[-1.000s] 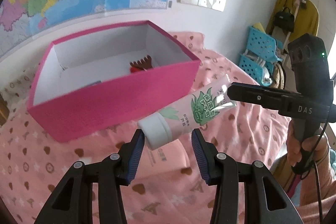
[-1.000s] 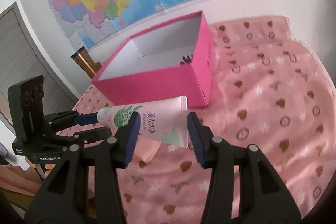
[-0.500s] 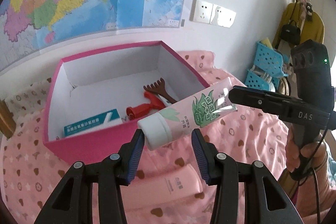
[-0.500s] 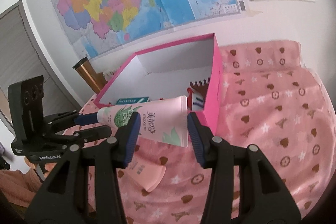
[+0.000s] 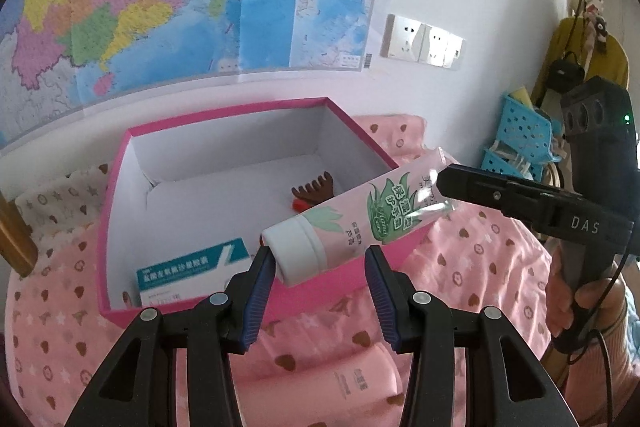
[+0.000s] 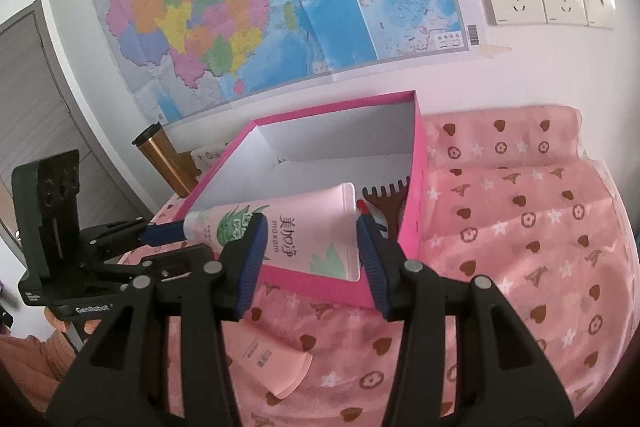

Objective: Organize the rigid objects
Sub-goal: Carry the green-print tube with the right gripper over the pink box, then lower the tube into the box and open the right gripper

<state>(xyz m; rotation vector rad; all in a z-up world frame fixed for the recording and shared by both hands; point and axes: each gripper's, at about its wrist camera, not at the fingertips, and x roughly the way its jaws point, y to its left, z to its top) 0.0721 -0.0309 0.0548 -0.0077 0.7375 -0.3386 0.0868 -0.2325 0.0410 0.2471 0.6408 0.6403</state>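
Observation:
A pink hand-cream tube (image 5: 360, 219) with green leaf print and a white cap hangs in the air over the near right corner of an open pink box (image 5: 120, 187). My right gripper (image 6: 310, 253) is shut on the tube's flat crimped end (image 6: 304, 239). My left gripper (image 5: 320, 279) is around the white cap; its left finger touches the cap and a gap shows on the right. Inside the box lie a white and teal carton (image 5: 188, 267), a brown comb (image 5: 316, 189) and a red item (image 5: 298, 203). A second pink tube (image 5: 320, 383) lies on the cloth below my grippers.
The box (image 6: 416, 187) sits on a pink patterned cloth (image 6: 520, 227) against a white wall with maps and sockets. A copper cylinder (image 6: 160, 155) stands to the left of the box. Blue baskets (image 5: 520, 135) and a hand on the other gripper's handle (image 5: 580, 307) are to the right.
Both grippers have risen and moved toward the box with the tube, so the box interior and its contents now show. The grip on the tube is unchanged.

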